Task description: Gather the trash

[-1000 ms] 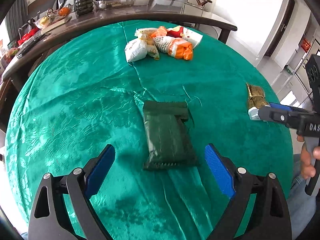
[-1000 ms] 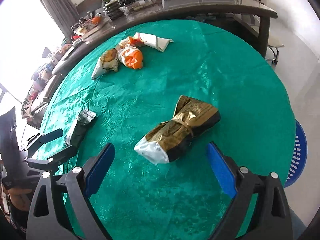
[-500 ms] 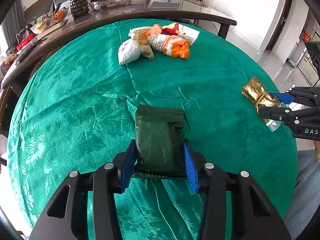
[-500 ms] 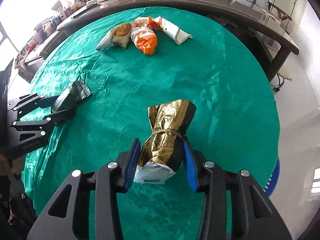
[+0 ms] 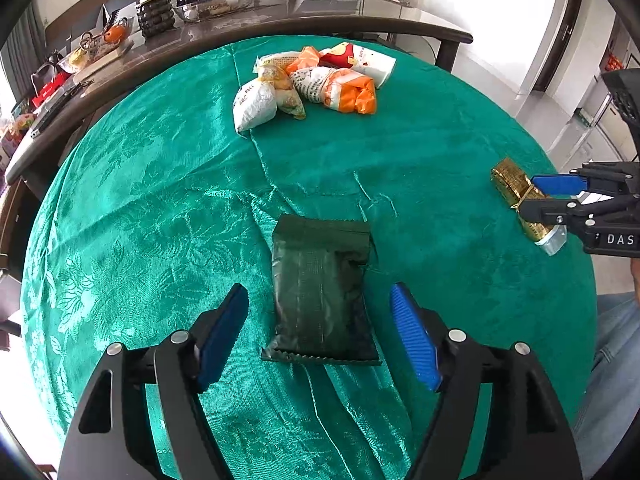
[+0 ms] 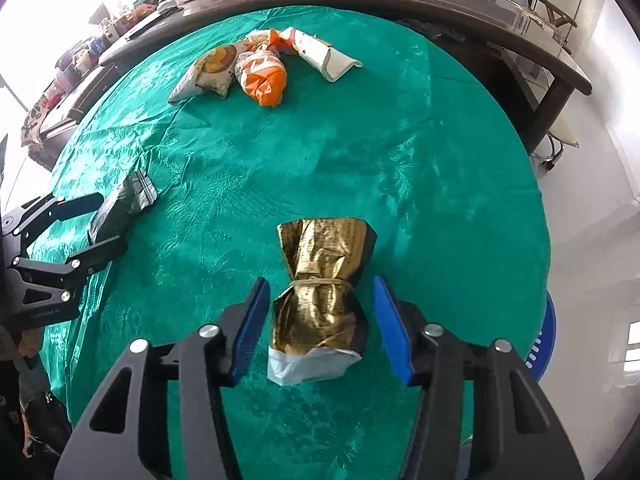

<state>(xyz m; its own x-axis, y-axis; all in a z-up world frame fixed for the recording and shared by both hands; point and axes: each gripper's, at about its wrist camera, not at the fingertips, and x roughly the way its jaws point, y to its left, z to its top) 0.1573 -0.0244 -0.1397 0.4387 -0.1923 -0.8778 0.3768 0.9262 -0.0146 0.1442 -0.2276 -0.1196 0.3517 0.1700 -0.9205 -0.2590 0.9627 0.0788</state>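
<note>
A dark green packet (image 5: 320,292) lies flat on the green tablecloth (image 5: 160,208). My left gripper (image 5: 318,338) straddles its near end. Its jaws are opening, and cloth shows between each blue pad and the packet. A gold foil packet (image 6: 324,292), tied round the middle and white at its near end, lies between the pads of my right gripper (image 6: 322,328). Those jaws are closing, with thin gaps still showing at both pads. The left wrist view shows the right gripper (image 5: 544,198) around the gold packet (image 5: 512,184) at the table's right edge.
A pile of white and orange snack bags (image 5: 312,80) lies at the far side of the round table. A long dark table (image 5: 280,20) with clutter stands behind. A blue basket (image 6: 546,340) sits on the floor to the right. A person's jeans (image 5: 616,360) show at right.
Both grippers went from wide open to closed about their packets. The left has since spread off the green packet. The right has rolled and stays narrow around the gold packet.
</note>
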